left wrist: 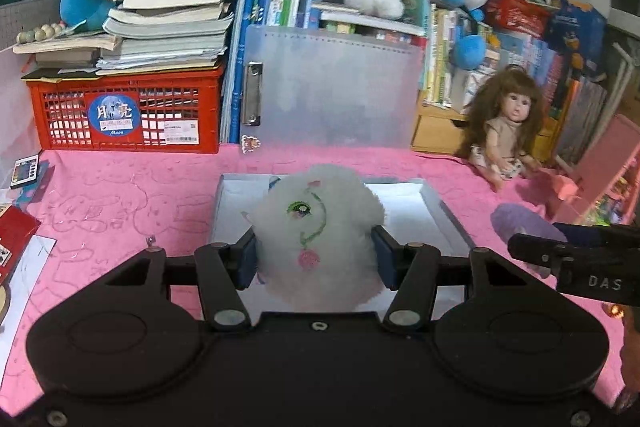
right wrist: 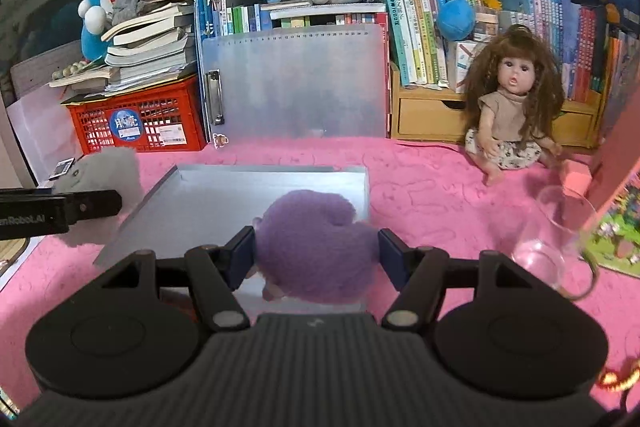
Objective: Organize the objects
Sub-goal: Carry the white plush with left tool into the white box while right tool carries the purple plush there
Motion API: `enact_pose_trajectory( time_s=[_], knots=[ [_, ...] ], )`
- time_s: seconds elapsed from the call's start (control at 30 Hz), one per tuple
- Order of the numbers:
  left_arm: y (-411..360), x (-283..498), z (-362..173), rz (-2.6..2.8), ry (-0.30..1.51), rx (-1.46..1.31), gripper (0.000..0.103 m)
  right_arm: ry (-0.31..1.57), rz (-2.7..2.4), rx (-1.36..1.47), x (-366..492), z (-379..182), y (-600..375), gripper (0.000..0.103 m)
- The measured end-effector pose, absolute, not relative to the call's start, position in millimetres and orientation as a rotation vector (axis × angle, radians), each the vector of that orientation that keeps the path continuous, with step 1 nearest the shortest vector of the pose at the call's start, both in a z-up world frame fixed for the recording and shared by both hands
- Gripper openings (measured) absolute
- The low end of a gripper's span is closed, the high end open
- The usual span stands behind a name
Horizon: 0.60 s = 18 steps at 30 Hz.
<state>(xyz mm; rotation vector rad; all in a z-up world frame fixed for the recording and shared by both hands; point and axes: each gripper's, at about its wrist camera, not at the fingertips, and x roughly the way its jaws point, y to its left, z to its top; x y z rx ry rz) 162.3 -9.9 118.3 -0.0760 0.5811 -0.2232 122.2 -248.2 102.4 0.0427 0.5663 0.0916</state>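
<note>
A pink blanket (right wrist: 420,195) covers the whole work surface, with a wall of books, a red crate (left wrist: 124,115) at far left and a frosted clipboard (right wrist: 296,87) leaning upright along the far edge. A shallow grey tray (right wrist: 224,203) lies flat on the blanket in the middle, its long side running left to right.

The left gripper (left wrist: 316,259) is held level, pointing toward the far wall, over the near left part of the tray. Its blue pads (left wrist: 246,263) press into both sides of a white fluffy plush (left wrist: 320,235), whose embroidered green eye and pink mark face the camera. The right gripper (right wrist: 316,259) sits just to the right of it, also level and facing the far side, over the near right edge of the tray; its fingers clamp a purple plush (right wrist: 316,247) from left and right.

A long-haired doll (right wrist: 512,107) sits at far right, near a wooden drawer unit (right wrist: 432,119). A clear glass cup (right wrist: 556,239) lies tipped on the blanket at near right, well apart from the tray.
</note>
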Motion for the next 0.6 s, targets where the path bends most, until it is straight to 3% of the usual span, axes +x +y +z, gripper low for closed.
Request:
enact_pose_trajectory(
  time_s=[0.6],
  knots=[
    [-19.5,229.1,65.4,-0.131,0.681,-0.039,0.055,0.719,0.103,0.057,202.2,59.7,-225.3,0.068]
  ],
)
